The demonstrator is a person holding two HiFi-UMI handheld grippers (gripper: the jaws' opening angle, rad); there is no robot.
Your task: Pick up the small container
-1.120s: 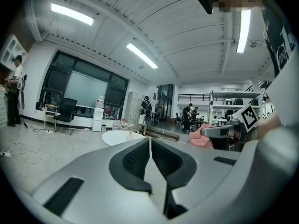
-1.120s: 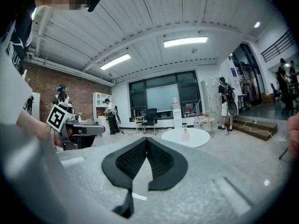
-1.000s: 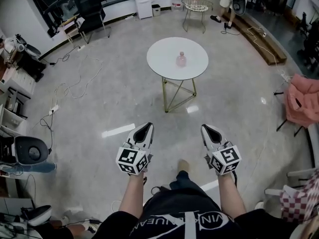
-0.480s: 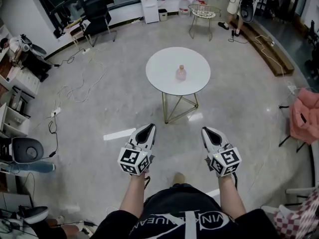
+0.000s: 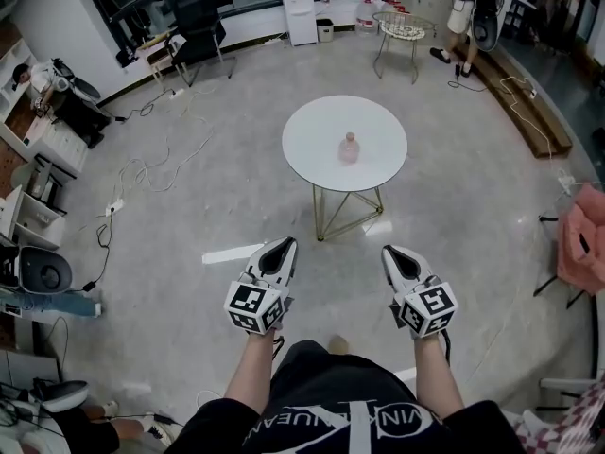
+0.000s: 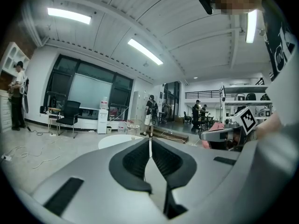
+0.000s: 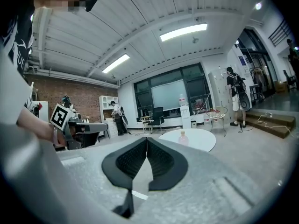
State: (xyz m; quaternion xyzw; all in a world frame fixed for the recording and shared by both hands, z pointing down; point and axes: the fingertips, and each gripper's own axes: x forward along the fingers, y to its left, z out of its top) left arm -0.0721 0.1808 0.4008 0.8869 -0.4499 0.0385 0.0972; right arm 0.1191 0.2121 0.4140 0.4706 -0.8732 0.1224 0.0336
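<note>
Fingers (image 6: pixel 133 158) of the left gripper (image 5: pixel 282 243) and right gripper (image 5: pixel 389 251) are pressed together, empty, side by side above the floor (image 5: pixel 189 216). The small container (image 5: pixel 349 148), pink and upright, stands near the middle of the round white tabletop (image 5: pixel 307 140), well apart from both.

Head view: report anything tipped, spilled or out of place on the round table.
Nothing stands out. The small container stands upright near the middle of the white round table, with no spill around it. The only untidy thing is off the table: loose cables trail across the floor at the left.
</note>
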